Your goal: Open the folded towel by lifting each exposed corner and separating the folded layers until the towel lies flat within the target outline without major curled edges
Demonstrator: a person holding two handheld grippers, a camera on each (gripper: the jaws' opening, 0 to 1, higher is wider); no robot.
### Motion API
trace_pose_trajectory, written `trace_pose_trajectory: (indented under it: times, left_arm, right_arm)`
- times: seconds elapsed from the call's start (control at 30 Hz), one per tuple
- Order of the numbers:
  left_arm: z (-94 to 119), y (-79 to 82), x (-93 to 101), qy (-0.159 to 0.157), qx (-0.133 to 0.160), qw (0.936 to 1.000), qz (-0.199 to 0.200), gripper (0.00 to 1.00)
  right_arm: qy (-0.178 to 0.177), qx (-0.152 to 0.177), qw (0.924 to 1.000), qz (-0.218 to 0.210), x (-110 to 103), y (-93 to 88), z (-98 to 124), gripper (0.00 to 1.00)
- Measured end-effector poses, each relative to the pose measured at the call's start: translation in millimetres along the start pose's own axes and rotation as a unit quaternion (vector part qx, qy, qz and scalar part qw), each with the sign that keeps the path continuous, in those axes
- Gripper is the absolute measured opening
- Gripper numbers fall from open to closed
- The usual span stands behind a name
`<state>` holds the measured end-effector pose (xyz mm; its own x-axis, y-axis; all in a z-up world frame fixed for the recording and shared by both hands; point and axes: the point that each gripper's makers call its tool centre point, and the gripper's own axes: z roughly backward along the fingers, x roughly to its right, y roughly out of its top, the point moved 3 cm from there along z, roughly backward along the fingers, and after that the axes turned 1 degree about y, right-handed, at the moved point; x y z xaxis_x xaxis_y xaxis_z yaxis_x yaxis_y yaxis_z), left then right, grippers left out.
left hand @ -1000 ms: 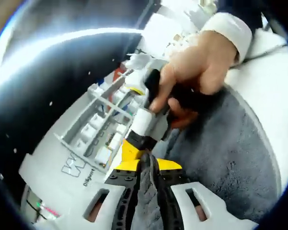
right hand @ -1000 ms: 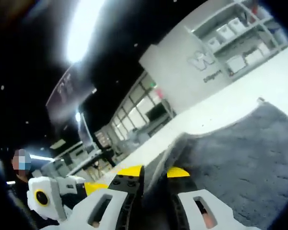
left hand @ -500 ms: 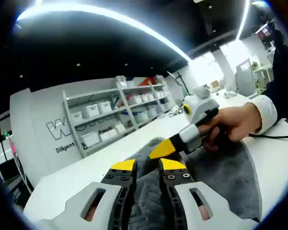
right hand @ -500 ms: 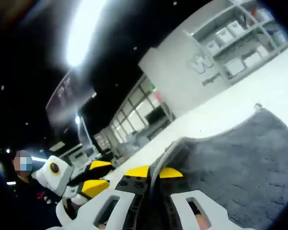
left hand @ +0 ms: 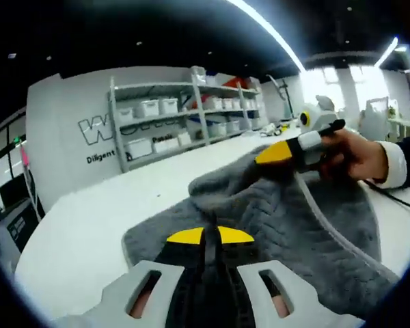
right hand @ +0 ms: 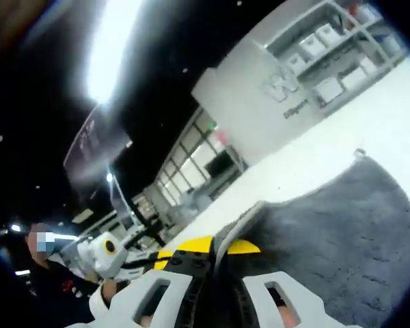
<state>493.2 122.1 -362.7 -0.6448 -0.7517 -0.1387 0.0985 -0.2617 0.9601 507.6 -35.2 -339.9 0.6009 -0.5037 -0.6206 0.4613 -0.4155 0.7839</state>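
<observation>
In the left gripper view, the left hand-held gripper [left hand: 210, 236] rises from the near edge with its yellow-tipped jaws drawn together on the near edge of the grey towel [left hand: 273, 212]. The towel lies on the white surface [left hand: 89, 225], partly opened, with a raised ridge of cloth running toward the far right. There the right hand-held gripper [left hand: 279, 153] comes in from the right, held by a person's hand [left hand: 352, 154] with a white cuff, and its yellow tip sits at the lifted far fold of the towel. A pale hem of the towel runs from that gripper down toward the near right. A dark cable lies on the surface to the right of the towel. Beyond the surface stands a white wall with grey lettering, and in front of it a shelf unit [left hand: 184, 116] carries white bins.

In the right gripper view, the right hand-held gripper [right hand: 210, 247] has its jaws closed on an edge of the towel [right hand: 342, 232], which rises between the yellow tips and spreads out to the right over the surface [right hand: 328, 137]. A small loop tag sticks up at the towel's far corner. At the lower left the left hand-held gripper [right hand: 147, 257] shows, white-bodied with yellow tips, but whether its jaws are closed cannot be told from here.
</observation>
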Motion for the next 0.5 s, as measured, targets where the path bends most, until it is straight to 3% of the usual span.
trace_pose_trajectory:
  times: [0.17, 0.5]
  left_arm:
    - [-1, -4.6, 1.1, 0.001, -0.012, 0.9998, -0.016, 0.01]
    - [-1, -9.6, 2.6, 0.004, -0.026, 0.9990, -0.035, 0.01]
  right_arm:
    - [-0.001, 0.004, 0.9999, -0.013, 3, 4.4, 3, 0.00]
    - [-0.020, 0.001, 0.9998, 0.008, 9, 11.3, 8, 0.00]
